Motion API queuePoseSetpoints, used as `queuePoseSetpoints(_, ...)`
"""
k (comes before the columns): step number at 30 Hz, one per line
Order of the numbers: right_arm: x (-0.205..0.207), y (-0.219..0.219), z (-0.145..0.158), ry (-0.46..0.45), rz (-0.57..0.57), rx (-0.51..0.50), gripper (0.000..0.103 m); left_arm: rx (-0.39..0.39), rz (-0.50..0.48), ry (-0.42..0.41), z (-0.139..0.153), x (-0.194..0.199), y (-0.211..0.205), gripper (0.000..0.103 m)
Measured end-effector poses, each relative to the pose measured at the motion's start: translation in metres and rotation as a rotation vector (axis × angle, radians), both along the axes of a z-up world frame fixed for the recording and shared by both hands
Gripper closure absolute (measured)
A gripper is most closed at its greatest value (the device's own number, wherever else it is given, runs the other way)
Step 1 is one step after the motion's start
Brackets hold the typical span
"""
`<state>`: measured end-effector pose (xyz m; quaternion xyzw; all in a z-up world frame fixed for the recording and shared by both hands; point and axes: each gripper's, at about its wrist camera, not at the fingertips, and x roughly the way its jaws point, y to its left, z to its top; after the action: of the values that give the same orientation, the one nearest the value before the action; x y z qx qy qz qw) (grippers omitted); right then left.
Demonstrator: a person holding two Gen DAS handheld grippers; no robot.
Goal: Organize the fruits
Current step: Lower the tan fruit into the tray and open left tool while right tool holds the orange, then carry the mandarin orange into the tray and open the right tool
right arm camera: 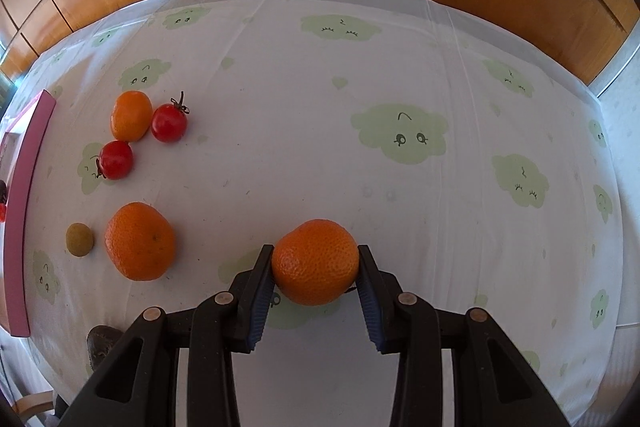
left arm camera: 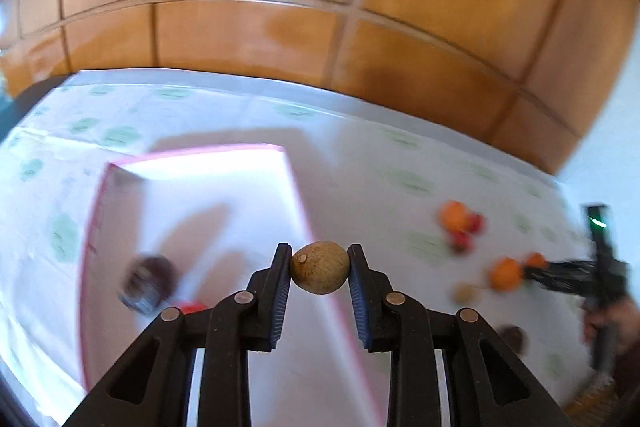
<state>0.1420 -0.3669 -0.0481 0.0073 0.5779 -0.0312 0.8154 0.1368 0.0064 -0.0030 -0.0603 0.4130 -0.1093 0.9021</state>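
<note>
Each black claw has blue ribbed pads and copper-coloured rivets.

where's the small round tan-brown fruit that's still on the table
In the right wrist view, the small round tan-brown fruit lies at left on the tablecloth, between the pink-rimmed tray and a large orange mandarin.

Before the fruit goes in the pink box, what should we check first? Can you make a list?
1. Left gripper has the small brown fruit pinched between both pads: ok.
2. Right gripper pads sit against both sides of the orange: ok.
3. Is the orange lifted off the tablecloth: cannot tell.
4. Pink box has free space inside: ok, though the left wrist view is blurred.
5. Are all fruits sorted yet: not ok; the big orange, small orange, two tomatoes and a little brown fruit are on the cloth.
</note>
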Motion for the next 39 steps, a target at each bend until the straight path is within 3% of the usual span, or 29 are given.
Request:
queuePoseSetpoints(6, 0.002, 0.002, -0.001, 0.000, 0.005, -0.005, 0.064, 0.071, 0.131, 0.070, -0.026, 0.039, 0.033, 0.074)
queuePoseSetpoints(10, 0.002, 0.004, -0.002, -0.003, 0.010, -0.007, 0.064, 0.105, 0.176, 0.054, -0.030, 0.041, 0.042, 0.069)
queuePoseSetpoints(13, 0.002, 0.004, -0.002, -0.003, 0.009, -0.007, 0.063, 0.114, 0.200, 0.038, -0.027, 0.032, 0.045, 0.061)
queuePoseSetpoints(17, 0.002, 0.006, -0.001, -0.003, 0.011, -0.011, 0.063, 0.125, 0.224, 0.013, -0.019, 0.011, 0.043, 0.059)
queuePoseSetpoints(28, -0.001, 0.012, -0.003, -0.006, 0.014, -0.024, 0.064, 0.160, 0.227, -0.081, -0.003, -0.065, 0.018, 0.042)
queuePoseSetpoints(39, -0.004, 0.022, -0.008, -0.009, 0.023, -0.042, 0.064, 0.171, 0.215, -0.066, -0.011, -0.093, 0.008, 0.042)
